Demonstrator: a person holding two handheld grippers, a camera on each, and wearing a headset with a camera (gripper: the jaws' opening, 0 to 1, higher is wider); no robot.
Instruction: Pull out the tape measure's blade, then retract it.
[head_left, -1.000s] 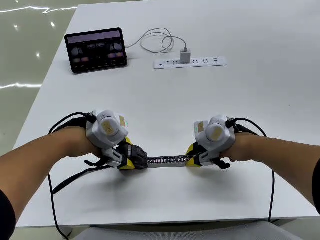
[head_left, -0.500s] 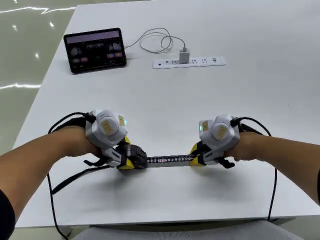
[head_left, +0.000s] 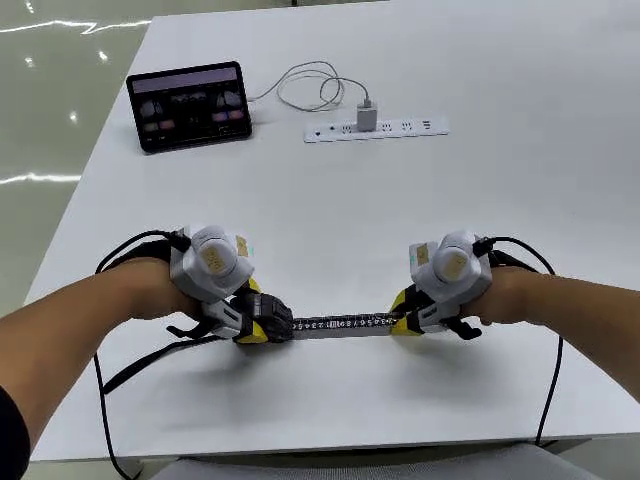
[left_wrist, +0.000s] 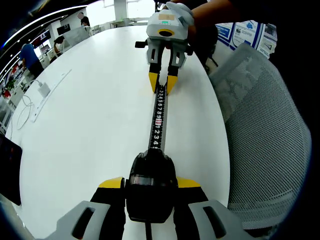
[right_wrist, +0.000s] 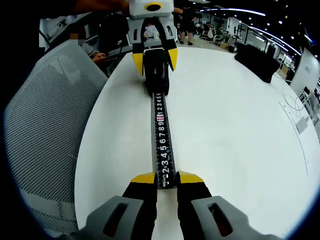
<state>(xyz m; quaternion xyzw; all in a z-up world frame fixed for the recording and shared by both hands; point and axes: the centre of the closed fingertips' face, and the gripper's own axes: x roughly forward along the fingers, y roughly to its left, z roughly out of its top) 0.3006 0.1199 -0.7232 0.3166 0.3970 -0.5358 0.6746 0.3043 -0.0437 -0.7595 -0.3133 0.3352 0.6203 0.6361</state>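
Your left gripper (head_left: 258, 320) has its jaws clamped on the tape measure case (left_wrist: 151, 190). Your right gripper (right_wrist: 162, 179) jaws pinch the blade (right_wrist: 161, 135) tip. The blade spans between them, lower centre of the head view, over the counter (head_left: 400, 200). Judgement: the pull-out is partly made and retraction is still left.

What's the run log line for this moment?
left gripper: shut on black tape measure case | right gripper: shut on tip of dark numbered blade | blade: out, straight between grippers, over white table
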